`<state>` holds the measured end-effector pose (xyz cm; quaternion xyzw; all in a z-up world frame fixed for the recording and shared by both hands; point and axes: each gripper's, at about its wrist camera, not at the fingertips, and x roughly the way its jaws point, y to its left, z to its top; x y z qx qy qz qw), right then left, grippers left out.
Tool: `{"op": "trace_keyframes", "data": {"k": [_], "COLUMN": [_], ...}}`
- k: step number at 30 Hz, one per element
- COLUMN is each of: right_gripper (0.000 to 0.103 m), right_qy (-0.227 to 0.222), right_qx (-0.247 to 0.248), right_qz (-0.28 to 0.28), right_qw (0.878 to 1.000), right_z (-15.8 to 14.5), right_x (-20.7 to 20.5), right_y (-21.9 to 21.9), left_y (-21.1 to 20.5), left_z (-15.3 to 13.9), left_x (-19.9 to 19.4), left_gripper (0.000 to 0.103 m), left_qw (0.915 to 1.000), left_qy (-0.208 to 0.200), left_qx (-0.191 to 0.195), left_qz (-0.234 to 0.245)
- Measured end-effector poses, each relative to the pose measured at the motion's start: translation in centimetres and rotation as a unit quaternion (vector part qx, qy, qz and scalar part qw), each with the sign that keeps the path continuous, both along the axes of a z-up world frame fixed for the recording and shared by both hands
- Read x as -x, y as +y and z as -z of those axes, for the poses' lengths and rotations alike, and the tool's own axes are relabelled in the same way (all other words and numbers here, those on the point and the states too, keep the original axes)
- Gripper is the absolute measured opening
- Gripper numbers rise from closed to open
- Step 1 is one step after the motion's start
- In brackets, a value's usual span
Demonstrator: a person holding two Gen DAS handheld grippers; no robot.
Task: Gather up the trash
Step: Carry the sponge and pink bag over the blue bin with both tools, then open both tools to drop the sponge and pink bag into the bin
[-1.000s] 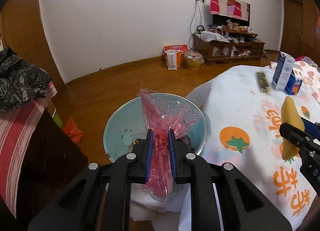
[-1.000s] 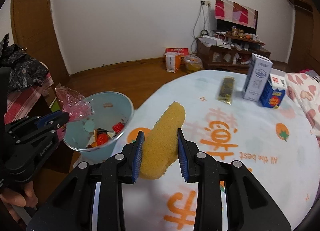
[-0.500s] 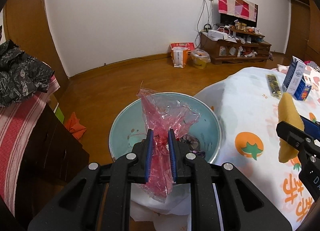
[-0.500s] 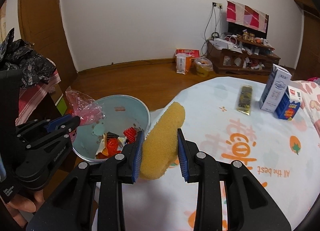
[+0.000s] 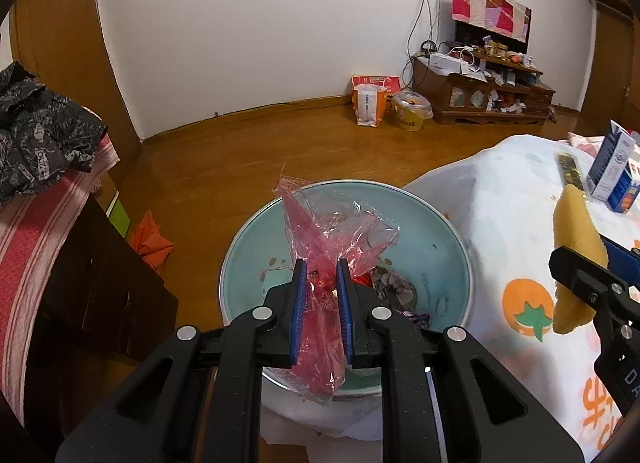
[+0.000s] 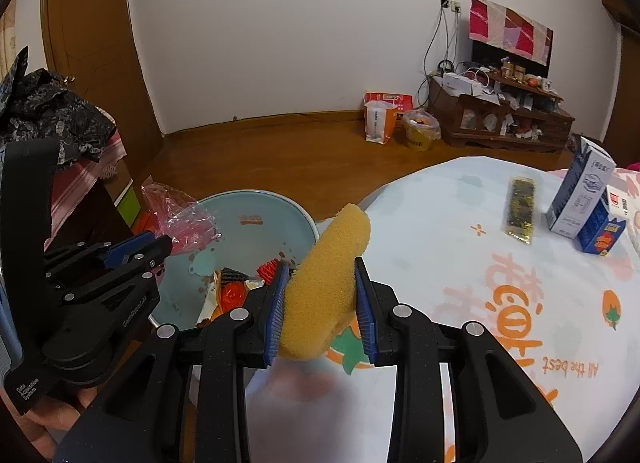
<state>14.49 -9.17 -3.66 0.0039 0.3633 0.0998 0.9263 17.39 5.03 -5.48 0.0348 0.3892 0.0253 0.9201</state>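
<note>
Over the pale blue round plastic basin [image 5: 448,239], which sits beside the worktop [image 6: 460,231] in its white cloth with orange prints, the left tongs [image 5: 321,295] are clamped on a crumpled pink see-through plastic bag [image 5: 328,239]. The right tongs [image 6: 320,303] grip a yellow oblong foam sponge [image 6: 324,279], which hangs above the worktop's edge, just beside the basin's rim and not clearly over its hollow. The basin already holds red and dark wrappers.

The risks, as I judge them: the bag is light and clingy, so on release it may stick to a pad or drift and drape over the rim rather than drop in. The sponge, let go where it hangs, could strike the rim or land on the cloth and roll to the floor. The two tongs are close together and may knock each other.
</note>
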Motion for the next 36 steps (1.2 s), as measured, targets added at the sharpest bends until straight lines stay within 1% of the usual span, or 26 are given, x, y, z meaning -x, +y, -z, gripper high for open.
{"op": "trace_keyframes", "data": {"k": [6, 11, 13, 18, 20, 25, 29, 33, 36], "right_gripper": [0.032, 0.033, 0.033, 0.033, 0.033, 0.033, 0.033, 0.033, 0.036], "right_qy": [0.004, 0.017, 0.021, 0.036, 0.042, 0.065, 0.070, 0.075, 0.083], "right_qx": [0.000, -0.002, -0.008, -0.013, -0.023, -0.073, -0.064, -0.040, -0.032], "right_qz": [-0.011, -0.023, -0.030, -0.078, -0.091, -0.117, -0.112, -0.109, -0.111], "right_qw": [1.000, 1.000, 0.999, 0.996, 0.995, 0.988, 0.989, 0.990, 0.990], "right_z": [0.6, 1.7, 2.1, 3.5, 3.9, 4.6, 4.8, 5.4, 6.0], "right_x": [-1.5, -3.1, -3.8, -5.4, -5.8, -6.4, -6.7, -7.1, -7.5], "right_y": [0.8, 1.7, 2.1, 3.9, 4.3, 4.1, 4.3, 5.0, 5.6], "left_y": [1.8, 3.2, 3.2, 3.5, 3.6, 4.0, 4.1, 3.9, 3.8], "left_z": [0.3, 0.6, 0.9, 2.0, 2.3, 2.6, 2.7, 3.1, 3.3], "left_x": [-1.2, -1.8, -2.1, -2.6, -2.7, -2.7, -2.8, -2.8, -2.9], "left_gripper": [0.015, 0.015, 0.015, 0.015, 0.015, 0.015, 0.015, 0.015, 0.016], "left_qw": [0.9996, 0.9987, 0.9988, 0.9982, 0.9980, 0.9976, 0.9976, 0.9973, 0.9972], "left_qy": [0.006, 0.015, 0.018, 0.032, 0.035, 0.038, 0.038, 0.048, 0.051], "left_qx": [0.019, 0.036, 0.031, 0.029, 0.029, 0.030, 0.030, 0.028, 0.025], "left_qz": [-0.019, -0.031, -0.033, -0.041, -0.044, -0.050, -0.050, -0.049, -0.049]}}
